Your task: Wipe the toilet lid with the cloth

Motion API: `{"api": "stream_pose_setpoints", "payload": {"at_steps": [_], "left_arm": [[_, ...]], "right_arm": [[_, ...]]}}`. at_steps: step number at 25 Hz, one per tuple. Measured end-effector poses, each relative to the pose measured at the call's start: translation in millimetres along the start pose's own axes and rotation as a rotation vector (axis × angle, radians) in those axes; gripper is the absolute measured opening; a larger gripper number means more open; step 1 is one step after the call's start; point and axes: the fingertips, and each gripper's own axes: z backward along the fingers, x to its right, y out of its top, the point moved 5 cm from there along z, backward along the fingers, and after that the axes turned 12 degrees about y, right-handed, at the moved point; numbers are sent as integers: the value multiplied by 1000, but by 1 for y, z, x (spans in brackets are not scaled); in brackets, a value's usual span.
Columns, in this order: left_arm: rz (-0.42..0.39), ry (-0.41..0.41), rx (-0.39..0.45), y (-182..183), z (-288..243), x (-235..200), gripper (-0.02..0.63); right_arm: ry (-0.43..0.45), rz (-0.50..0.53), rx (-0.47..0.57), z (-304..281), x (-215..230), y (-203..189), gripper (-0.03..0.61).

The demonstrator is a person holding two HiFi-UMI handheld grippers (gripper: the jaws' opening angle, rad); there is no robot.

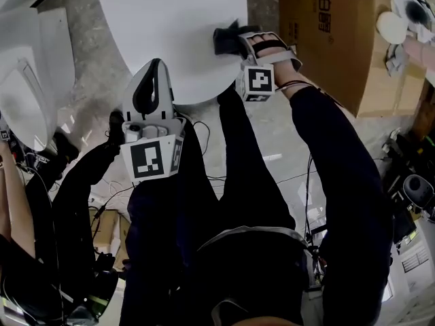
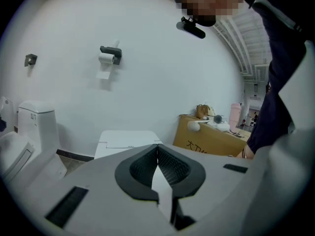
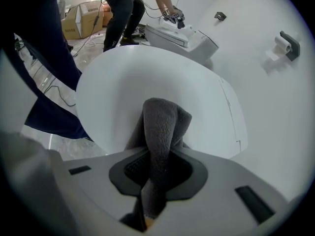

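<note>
Now: toilet lid lying down flat, white, glossy. R gripper clamping grey cloth, seemingly pressing it at lid's near-right edge. Wiping prob. under way; how far, can't tell. Next stroke is calling for flat contact and steady pressure across lid. L gripper hovering at lid's near edge, jaws together, empty. Room: white wall, cardboard box, paper roll.

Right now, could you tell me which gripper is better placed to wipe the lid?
Probably the right gripper: it is shut on the cloth over the toilet lid. The left gripper is shut, empty.
</note>
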Motion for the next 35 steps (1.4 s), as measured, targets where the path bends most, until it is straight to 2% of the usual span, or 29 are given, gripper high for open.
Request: {"api": "stream_pose_setpoints", "payload": {"at_steps": [6,10,13,16,22,26,32,35], "left_arm": [[-6,-26,4,-1,1,7,15],[-13,-27,-2,-2,1,8,15],[-15,-31,-4,-2,1,7,15],[-18,-19,-10,-2,-1,0,15],[-6,19,1,2,-10,-13,15],[29,57,1,6,-16,-21,15],[34,118,-13,11,-21,-36,15],[40,147,-35,8,-22,-44,15]], "right_arm": [[31,-3,7,5,-40,0,66],[88,-18,9,6,-40,0,66],[95,41,10,10,-30,-5,66],[31,58,16,18,5,-8,66],[-124,48,25,30,108,-6,66],[-198,29,42,27,169,5,67],[-252,-43,29,-3,246,13,66],[-250,-22,-4,-21,268,16,66]]}}
